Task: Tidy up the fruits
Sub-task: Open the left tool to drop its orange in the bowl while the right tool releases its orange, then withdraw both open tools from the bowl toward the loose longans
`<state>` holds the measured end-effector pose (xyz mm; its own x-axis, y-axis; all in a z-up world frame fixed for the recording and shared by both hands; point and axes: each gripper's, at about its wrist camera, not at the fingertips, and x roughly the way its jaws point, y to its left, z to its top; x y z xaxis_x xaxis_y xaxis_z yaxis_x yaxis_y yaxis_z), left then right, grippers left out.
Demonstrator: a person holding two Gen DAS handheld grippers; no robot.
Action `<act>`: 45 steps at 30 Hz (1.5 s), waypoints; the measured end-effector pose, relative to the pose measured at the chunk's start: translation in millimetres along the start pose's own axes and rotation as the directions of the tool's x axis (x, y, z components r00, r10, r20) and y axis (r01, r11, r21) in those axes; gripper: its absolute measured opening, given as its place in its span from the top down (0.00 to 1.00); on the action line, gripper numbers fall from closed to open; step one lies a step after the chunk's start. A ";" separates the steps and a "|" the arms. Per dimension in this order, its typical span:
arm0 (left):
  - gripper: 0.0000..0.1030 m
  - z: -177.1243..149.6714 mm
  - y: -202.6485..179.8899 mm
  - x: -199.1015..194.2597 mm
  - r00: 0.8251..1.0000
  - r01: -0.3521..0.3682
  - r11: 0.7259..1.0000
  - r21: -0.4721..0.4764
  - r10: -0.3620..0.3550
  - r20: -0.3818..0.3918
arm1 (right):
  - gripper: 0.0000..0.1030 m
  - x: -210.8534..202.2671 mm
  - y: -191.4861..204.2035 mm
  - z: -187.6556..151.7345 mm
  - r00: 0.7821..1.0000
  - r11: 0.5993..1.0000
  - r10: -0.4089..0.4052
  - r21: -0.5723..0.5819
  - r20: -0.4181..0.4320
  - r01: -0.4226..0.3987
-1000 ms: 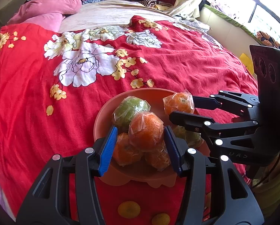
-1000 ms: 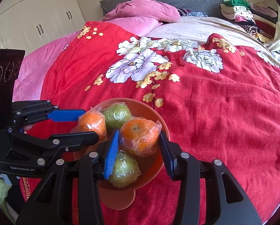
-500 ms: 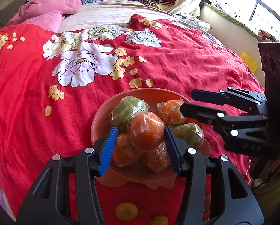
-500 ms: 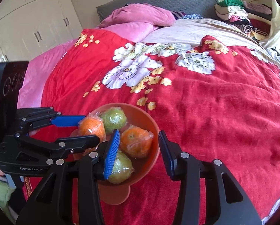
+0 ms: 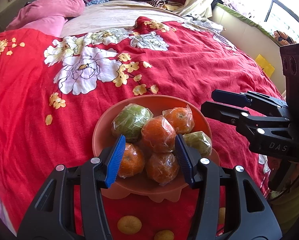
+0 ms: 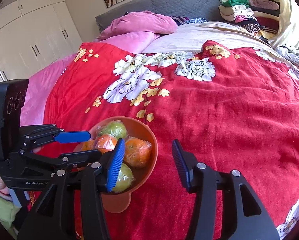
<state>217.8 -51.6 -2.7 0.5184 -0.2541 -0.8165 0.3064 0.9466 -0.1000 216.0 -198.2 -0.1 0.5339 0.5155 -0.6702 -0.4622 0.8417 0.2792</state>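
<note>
A bedroom scene; an orange bowl (image 5: 101, 132) sits on a red flowered bedspread (image 5: 189, 70) close to its near edge, heaped with fruits in clear plastic wrap; two hand-held grippers work at it.

The left gripper (image 5: 149, 156) hangs over the near rim of the bowl, its blue pads part open on either side of the topmost wrapped orange (image 5: 158, 135); whether the pads actually press that fruit cannot be told from either view.

The right gripper (image 6: 147, 164) has just been opening its jaws; they stand moderately wide with nothing between them, only bedspread showing in the gap, beside the bowl's right rim.

Judging from this, the right hand seems to have let a fruit (image 6: 138, 153) settle in the bowl and is clearing away; to do that well it should lift clear before swinging aside, so a pad does not snag the slippery wrap or tip the shallow bowl; the left hand should hold steady meanwhile.

The left wrist view alone shows the whole pile, four orange fruits and two green, plus a window at the far right; the right wrist view alone shows the empty gap of the right gripper, white wardrobes (image 6: 33, 40) and a grey headboard.
</note>
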 end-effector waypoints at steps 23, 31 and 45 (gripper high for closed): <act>0.29 -4.4 6.5 -24.3 0.997 -0.024 0.998 -0.054 0.027 0.067 | 0.26 -19.5 3.8 -2.3 0.998 1.000 -0.025 -0.001 0.064 0.025; 0.21 -10.1 8.0 -31.1 0.996 -0.034 0.997 -0.072 0.039 0.077 | 0.16 -36.2 12.8 -3.5 0.994 0.998 -0.056 -0.023 0.096 0.059; 0.10 -21.6 4.5 -50.2 0.994 -0.048 0.995 -0.088 0.056 0.097 | 0.09 -71.1 25.9 -16.2 0.987 0.996 -0.077 -0.033 0.143 0.083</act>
<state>175.9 -30.2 25.6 0.6098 -0.2186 -0.7618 0.2097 0.9715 -0.1110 154.7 -215.6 43.6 0.6639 0.4669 -0.5842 -0.4395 0.8756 0.2003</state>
